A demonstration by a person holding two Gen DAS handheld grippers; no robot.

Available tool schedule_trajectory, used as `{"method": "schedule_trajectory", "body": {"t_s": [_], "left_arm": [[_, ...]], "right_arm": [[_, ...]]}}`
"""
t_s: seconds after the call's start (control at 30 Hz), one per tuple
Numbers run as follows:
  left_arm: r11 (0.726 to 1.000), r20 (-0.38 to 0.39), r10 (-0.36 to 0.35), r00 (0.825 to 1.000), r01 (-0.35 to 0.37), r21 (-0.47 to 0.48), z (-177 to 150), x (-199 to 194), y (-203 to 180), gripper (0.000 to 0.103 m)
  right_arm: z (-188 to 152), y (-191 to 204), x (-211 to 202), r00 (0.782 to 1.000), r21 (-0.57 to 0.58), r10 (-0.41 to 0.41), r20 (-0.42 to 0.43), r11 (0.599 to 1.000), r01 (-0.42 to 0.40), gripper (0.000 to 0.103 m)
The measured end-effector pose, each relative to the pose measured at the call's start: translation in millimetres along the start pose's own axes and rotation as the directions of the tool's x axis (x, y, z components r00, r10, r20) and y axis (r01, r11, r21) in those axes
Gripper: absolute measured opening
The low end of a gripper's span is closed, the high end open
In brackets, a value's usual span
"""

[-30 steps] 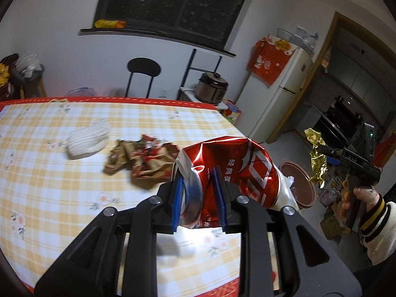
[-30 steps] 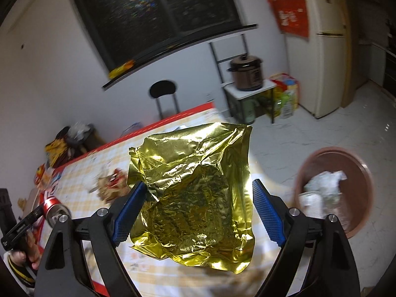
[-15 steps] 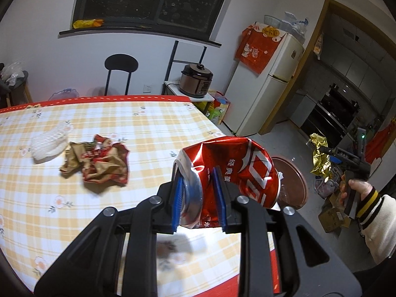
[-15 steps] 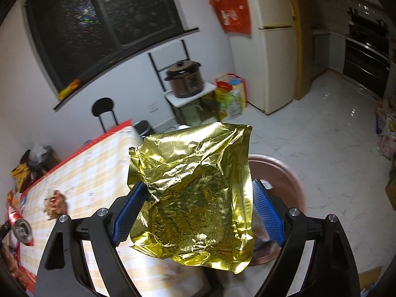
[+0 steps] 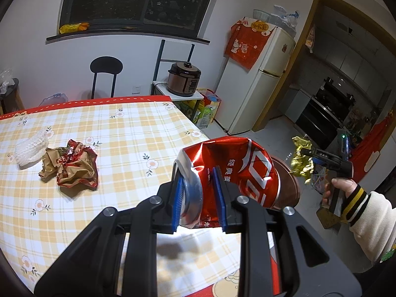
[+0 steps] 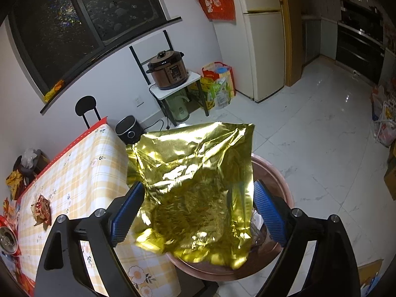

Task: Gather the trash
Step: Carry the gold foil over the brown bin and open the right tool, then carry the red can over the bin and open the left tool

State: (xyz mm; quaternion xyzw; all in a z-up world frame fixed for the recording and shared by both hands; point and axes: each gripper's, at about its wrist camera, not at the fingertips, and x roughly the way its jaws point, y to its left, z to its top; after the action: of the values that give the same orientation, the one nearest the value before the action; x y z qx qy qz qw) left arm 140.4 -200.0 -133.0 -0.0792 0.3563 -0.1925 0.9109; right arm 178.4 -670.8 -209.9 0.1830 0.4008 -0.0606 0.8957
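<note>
The left gripper (image 5: 198, 195) is clamping a crushed red drink can (image 5: 230, 170) by its silver lid end, the two blue pads pressing on either side of the rim; the can's long axis is running away from the camera toward the right of the frame, its far end pointing at the brown trash bin (image 5: 287, 180) that is showing just behind it, low and right of centre. In the right wrist view, the right gripper (image 6: 198, 212) is standing with its fingers spread wide, and a crumpled gold foil bag (image 6: 195, 193) is filling the gap between them (whether either pad is actually pinching it I cannot tell). The bag is hanging with its long side roughly vertical in the frame, its straight edge at the top and its lower corner drooping over the bin's rim (image 6: 274, 173) on the white tiled floor (image 6: 321, 136). At the left of the left wrist view, a crumpled red-and-brown wrapper (image 5: 71, 165) and a white foam net (image 5: 31, 148) are lying side by side, touching, on the yellow checked tablecloth (image 5: 128, 128). A pressure cooker (image 5: 184, 79) and a white fridge (image 5: 255, 84) are standing along the far wall.
</note>
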Motion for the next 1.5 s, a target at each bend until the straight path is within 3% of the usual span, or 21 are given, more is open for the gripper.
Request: {"method": "schedule_trajectory", "body": {"t_s": [0.27,0.6,0.9,1.07,1.1,1.13,1.17,1.37,1.47,1.5], "left_arm": [[1.0,-0.014,-0.018,1.0,0.018,0.021,5.3,8.8,-9.9,0.026],[0.987,-0.066,-0.126,0.99,0.132,0.096,22.1,49.1,-55.6,0.026],[0.939,-0.154,-0.248,0.956,0.276,0.204,43.5,124.1,-146.8,0.026],[0.92,-0.179,-0.263,0.948,0.302,0.248,55.5,169.0,-203.1,0.027],[0.915,-0.183,-0.273,0.944,0.314,0.255,58.4,175.7,-213.1,0.035],[0.905,-0.187,-0.297,0.936,0.338,0.258,62.7,181.9,-225.5,0.054],[0.901,-0.177,-0.308,0.935,0.346,0.261,66.0,184.1,-234.1,0.062],[0.894,-0.086,-0.331,0.94,0.342,0.29,79.0,165.4,-248.4,0.083],[0.908,-0.046,-0.301,0.952,0.301,0.293,83.6,152.5,-236.1,0.087],[0.918,-0.032,-0.277,0.96,0.274,0.285,84.8,147.0,-227.5,0.095]], "right_arm": [[1.1,-3.6,-17.6,0.999,0.022,0.007,0.043,1.0,-0.008,0.098],[-4.4,-8.2,-68.9,0.99,0.027,-0.038,0.133,0.999,0.035,0.098],[-24.6,-31.5,-117.3,0.983,0.054,-0.057,0.173,0.997,0.048,0.098],[-37.0,-47.5,-130.7,0.983,0.069,-0.077,0.166,0.995,0.066,0.098],[-39.1,-51.0,-133.2,0.982,0.072,-0.086,0.166,0.995,0.075,0.098],[-40.2,-53.2,-134.6,0.982,0.076,-0.09,0.165,0.994,0.079,0.098],[-41.7,-56.0,-136.5,0.982,0.082,-0.094,0.165,0.993,0.081,0.098],[-47.5,-59.8,-142.2,0.981,0.1,-0.093,0.172,0.992,0.077,0.098],[-47.2,-53.6,-142.2,0.981,0.095,-0.078,0.179,0.994,0.062,0.098],[-46.0,-50.2,-141.7,0.981,0.09,-0.07,0.183,0.994,0.055,0.098]]}}
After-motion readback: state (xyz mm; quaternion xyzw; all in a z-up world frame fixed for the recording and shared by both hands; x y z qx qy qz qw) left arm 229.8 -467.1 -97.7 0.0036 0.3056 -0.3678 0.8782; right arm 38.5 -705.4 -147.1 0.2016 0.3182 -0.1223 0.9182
